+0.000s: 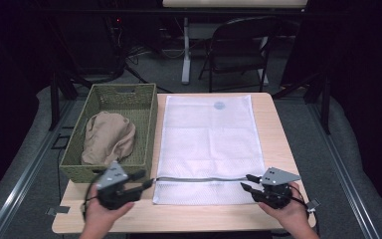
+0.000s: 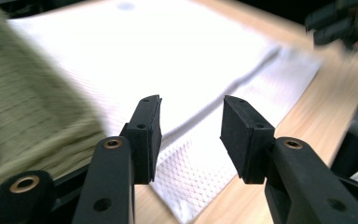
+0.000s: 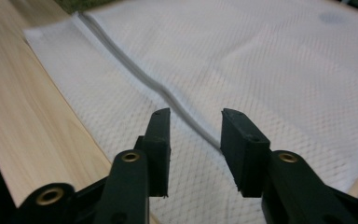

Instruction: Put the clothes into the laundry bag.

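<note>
Now both grippers, left (image 1: 146, 179) and right (image 1: 245, 181), jaws apart and empty, flank the mesh bag's (image 1: 209, 134) zipper (image 1: 199, 179). Step 1, likely: approach. Next: grip the zipper edge.

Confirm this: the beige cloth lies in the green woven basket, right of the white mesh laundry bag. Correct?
Not quite. The green woven basket holding the beige cloth stands left of the white mesh laundry bag, not right, as the high view shows.
</note>
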Demonstrator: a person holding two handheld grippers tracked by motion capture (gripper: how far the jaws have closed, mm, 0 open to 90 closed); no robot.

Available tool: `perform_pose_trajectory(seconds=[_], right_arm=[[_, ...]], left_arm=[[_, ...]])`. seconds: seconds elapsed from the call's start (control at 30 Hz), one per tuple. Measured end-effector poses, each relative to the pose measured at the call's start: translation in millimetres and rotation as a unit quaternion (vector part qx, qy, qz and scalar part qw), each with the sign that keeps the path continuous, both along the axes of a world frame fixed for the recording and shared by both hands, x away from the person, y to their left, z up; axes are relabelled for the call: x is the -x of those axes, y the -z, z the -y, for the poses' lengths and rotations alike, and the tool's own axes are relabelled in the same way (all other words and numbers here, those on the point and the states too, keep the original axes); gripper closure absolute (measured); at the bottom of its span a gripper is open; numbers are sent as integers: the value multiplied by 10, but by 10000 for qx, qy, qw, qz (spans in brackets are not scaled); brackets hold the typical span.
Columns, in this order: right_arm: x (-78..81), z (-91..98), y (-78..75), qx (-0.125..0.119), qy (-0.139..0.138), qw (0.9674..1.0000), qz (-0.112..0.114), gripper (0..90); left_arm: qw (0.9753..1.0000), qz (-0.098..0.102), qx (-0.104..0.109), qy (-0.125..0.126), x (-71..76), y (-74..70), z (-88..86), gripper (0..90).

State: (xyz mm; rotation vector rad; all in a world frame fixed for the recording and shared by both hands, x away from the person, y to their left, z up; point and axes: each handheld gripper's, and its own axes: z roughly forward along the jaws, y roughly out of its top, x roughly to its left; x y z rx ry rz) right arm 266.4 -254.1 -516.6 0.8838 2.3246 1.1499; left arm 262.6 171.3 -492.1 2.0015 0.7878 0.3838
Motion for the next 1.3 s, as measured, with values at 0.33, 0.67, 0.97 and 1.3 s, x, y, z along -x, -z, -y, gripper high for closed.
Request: perform_pose_trajectory(seconds=[0.33,0.67,0.97,1.3], right_arm=[[-43,-28,350,262,58,9985,-468,543],[-68,69,361,-40,197,9983,-548,539],[-49,23,339,58,84,9989,-449,527],[-53,-11,358,93,-59,9989,-458,535]], left_arm=[[9975,-689,-185,-16,-111,456,168,548],[9971,-657,-387,-64,-72,488,172,498],[9971,-728,-219,-59,-71,429,146,488],[9978,-588,-101,-272,-134,-34,-14,430]])
